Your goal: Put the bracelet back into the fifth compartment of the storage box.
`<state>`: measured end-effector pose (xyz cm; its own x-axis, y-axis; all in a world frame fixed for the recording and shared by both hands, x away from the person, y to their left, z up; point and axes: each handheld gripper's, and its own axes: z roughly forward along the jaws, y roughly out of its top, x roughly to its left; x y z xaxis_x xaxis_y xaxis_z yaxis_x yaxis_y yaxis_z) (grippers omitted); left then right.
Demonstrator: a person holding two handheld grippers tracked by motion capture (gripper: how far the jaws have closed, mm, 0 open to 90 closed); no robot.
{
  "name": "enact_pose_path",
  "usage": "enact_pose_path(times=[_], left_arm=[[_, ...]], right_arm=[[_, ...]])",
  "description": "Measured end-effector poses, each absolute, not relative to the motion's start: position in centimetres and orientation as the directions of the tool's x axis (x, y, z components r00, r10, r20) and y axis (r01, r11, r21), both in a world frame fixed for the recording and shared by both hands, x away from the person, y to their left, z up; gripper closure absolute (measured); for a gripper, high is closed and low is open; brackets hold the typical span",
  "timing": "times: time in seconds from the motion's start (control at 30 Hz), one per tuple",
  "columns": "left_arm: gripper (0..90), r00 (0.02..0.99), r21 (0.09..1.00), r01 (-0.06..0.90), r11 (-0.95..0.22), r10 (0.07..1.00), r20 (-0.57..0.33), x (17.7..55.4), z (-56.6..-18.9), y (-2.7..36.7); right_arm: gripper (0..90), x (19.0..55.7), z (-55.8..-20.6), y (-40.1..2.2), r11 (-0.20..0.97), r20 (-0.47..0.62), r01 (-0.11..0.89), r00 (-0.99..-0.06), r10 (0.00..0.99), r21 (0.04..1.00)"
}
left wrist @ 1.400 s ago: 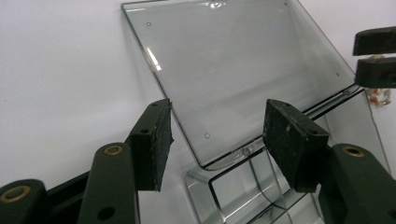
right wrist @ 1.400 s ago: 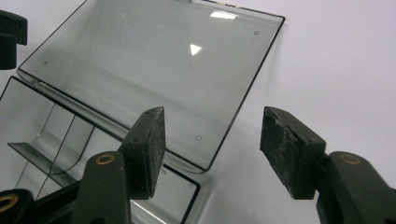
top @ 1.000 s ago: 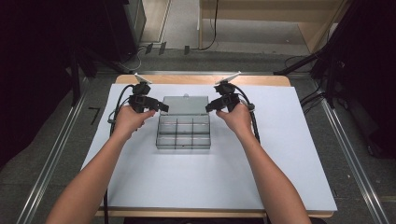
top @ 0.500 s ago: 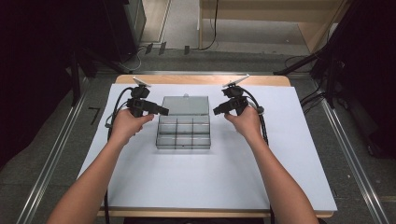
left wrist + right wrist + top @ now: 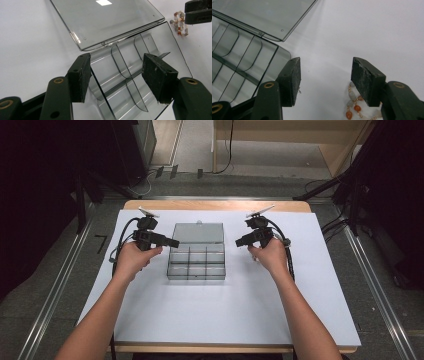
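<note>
Both grippers stand open beside an opened clear organizer box, a beaded bracelet lying loose near the right one.

In the high view's centre the organizer box [image 5: 196, 257] sits on the white worktop [image 5: 200, 315], its lid [image 5: 198, 232] folded back toward the top of the frame. The left gripper [image 5: 116, 75] hovers wide over the box's left compartments, nothing between its pads. The right gripper [image 5: 325, 80] is also wide and holds nothing, with the bead bracelet [image 5: 355, 107] at the lower right of its view, partly under the right pad. Risk, as I judge it: closing on only a few beads could let the strand slip or drag across the paper; the light box could slide or tip if nudged, since nothing pins it; the thin dividers could catch a dangling strand.
</note>
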<state>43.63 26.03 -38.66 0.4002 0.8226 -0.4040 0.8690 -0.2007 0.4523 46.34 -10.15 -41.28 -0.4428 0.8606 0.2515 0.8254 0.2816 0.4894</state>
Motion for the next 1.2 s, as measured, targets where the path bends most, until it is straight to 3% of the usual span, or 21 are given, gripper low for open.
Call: enact_pose_path(times=[1.2], left_arm=[[41.2, 0.394, 0.472, 0.863, -0.179, 0.822, -0.411, 42.5, -38.5, 27.5]], right_arm=[[31.8, 45.3, -43.0, -13.6, 0.296, 0.175, 0.848, -0.404, 0.898, 0.439]])
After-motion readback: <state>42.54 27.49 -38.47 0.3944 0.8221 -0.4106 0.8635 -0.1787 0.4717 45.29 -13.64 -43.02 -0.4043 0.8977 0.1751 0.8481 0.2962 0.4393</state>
